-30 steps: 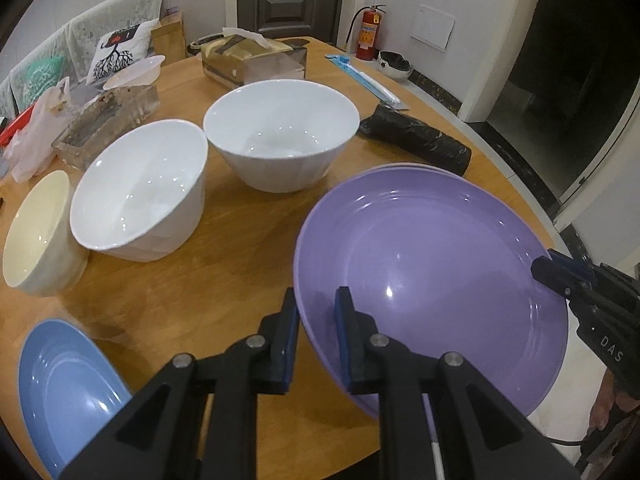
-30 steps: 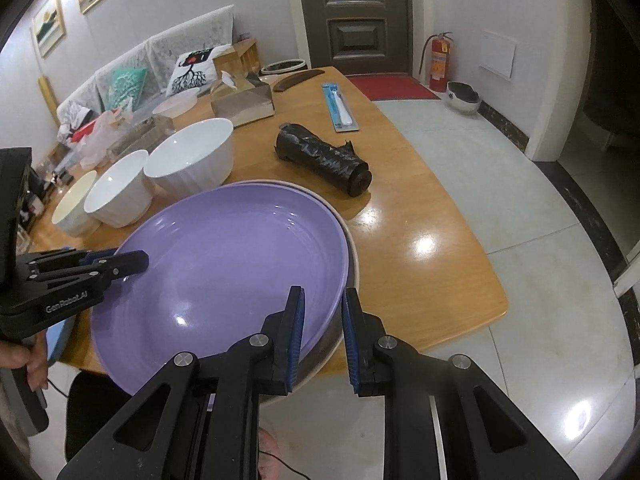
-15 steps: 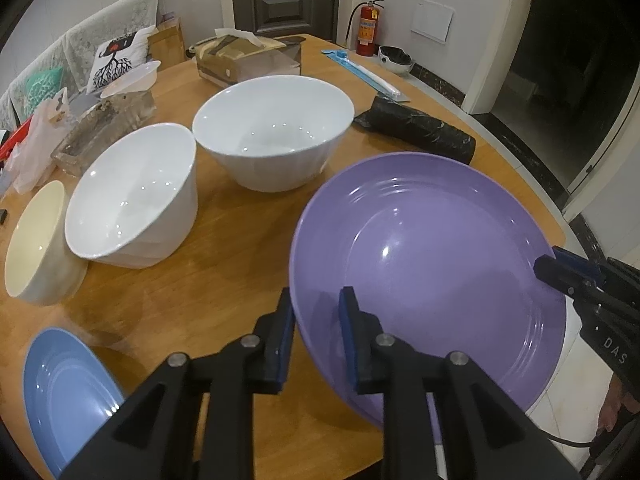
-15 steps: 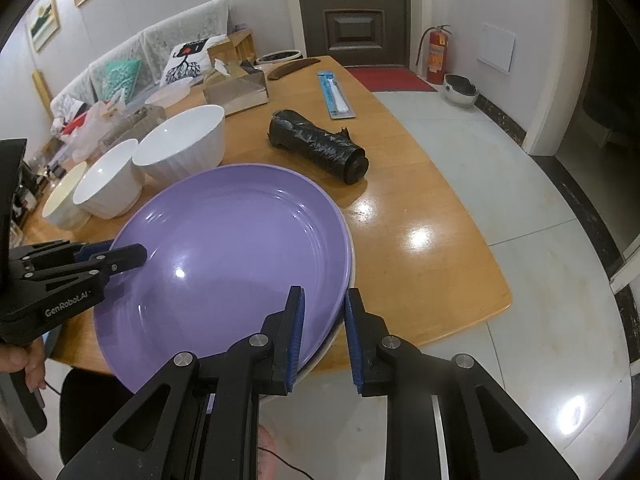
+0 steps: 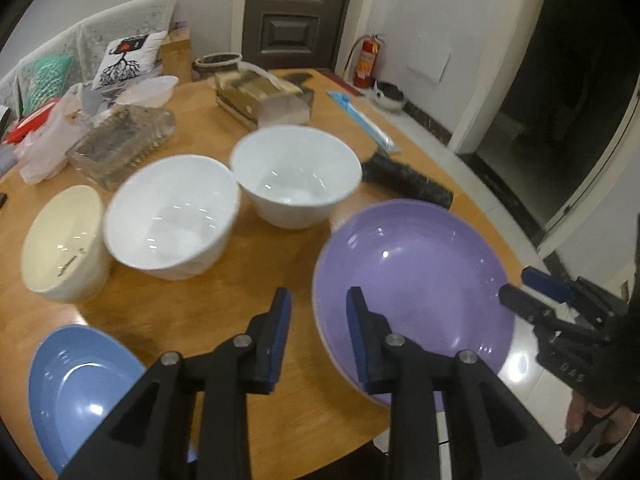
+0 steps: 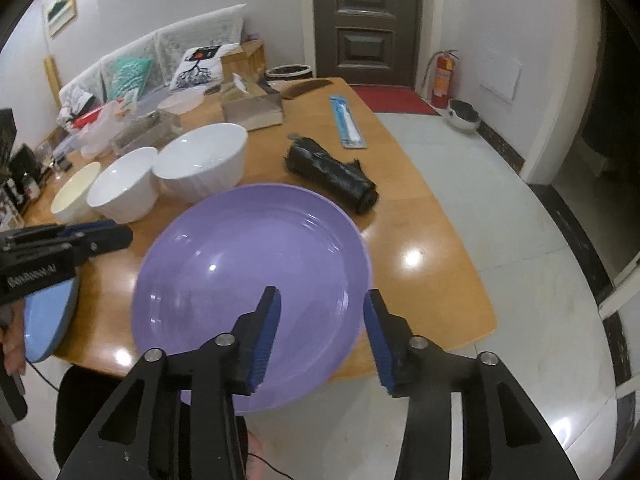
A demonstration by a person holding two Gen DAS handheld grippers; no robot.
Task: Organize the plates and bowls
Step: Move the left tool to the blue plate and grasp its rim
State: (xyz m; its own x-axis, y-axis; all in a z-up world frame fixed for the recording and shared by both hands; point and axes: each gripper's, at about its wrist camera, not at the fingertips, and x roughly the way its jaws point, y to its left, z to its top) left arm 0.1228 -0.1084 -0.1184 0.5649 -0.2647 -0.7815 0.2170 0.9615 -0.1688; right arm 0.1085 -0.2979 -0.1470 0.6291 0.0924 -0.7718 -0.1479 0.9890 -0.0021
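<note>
I see a wood table (image 6: 432,208) in a tiled room w/ door (image 6: 366,20). On it: 1 purple plate (image 6: 248,264) overhanging the near edge, 1 blue plate (image 5: 76,380), 2 white bowls (image 5: 172,216), 1 cream bowl (image 5: 60,240). My left gripper (image 5: 318,340) gapes astride the purple rim; right gripper (image 6: 322,336) is wide, gripping nothing.

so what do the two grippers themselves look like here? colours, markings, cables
Both are matte black linkage frames with silver pivot screws and blue pads on the fingers. The left gripper carries white GenRobot.AI lettering, blurred in the right wrist view. The right gripper shows white lettering ending "DAS". A thin dark cable trails below the left hand.
</note>
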